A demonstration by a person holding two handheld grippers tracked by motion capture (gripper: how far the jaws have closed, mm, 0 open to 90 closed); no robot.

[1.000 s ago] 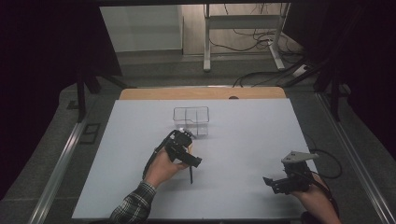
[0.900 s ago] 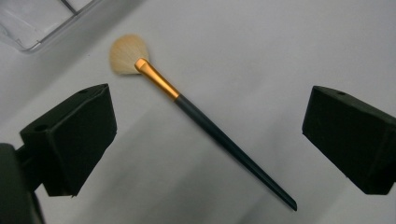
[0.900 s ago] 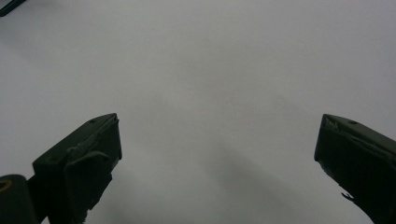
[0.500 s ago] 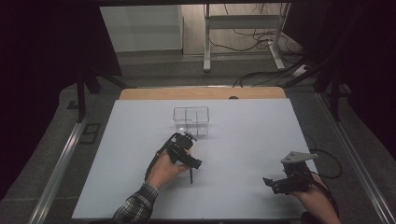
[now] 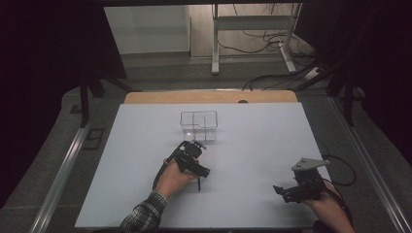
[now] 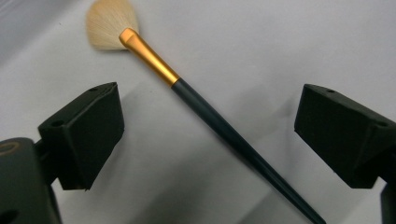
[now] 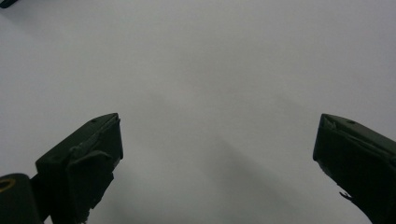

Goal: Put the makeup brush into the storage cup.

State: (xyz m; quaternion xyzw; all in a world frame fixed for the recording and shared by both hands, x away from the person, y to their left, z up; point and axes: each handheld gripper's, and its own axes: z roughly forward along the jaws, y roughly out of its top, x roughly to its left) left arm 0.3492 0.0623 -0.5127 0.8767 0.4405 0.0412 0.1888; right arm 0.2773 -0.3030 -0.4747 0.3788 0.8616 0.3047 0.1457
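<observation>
two spread jaws of the left gripper (image 6: 205,135) have just been closing around a brush (image 6: 219,126), untouched; a clear box (image 5: 198,125), perhaps divided, is seen near; right gripper (image 7: 215,158) jaws are spread.

On the surface (image 5: 252,141), a box (image 5: 198,126) stands toward the far edge, a little left of the middle. Nearer the person, just before the box, the left hand-held gripper (image 5: 200,175) hangs over a brush (image 6: 196,98) that lies flat on the surface; in the left gripper view the brush runs slantwise between the jaws, touching neither, with its bristles at the far end. The right hand-held gripper (image 5: 281,191) is well apart, at the near right corner of the surface.
</observation>
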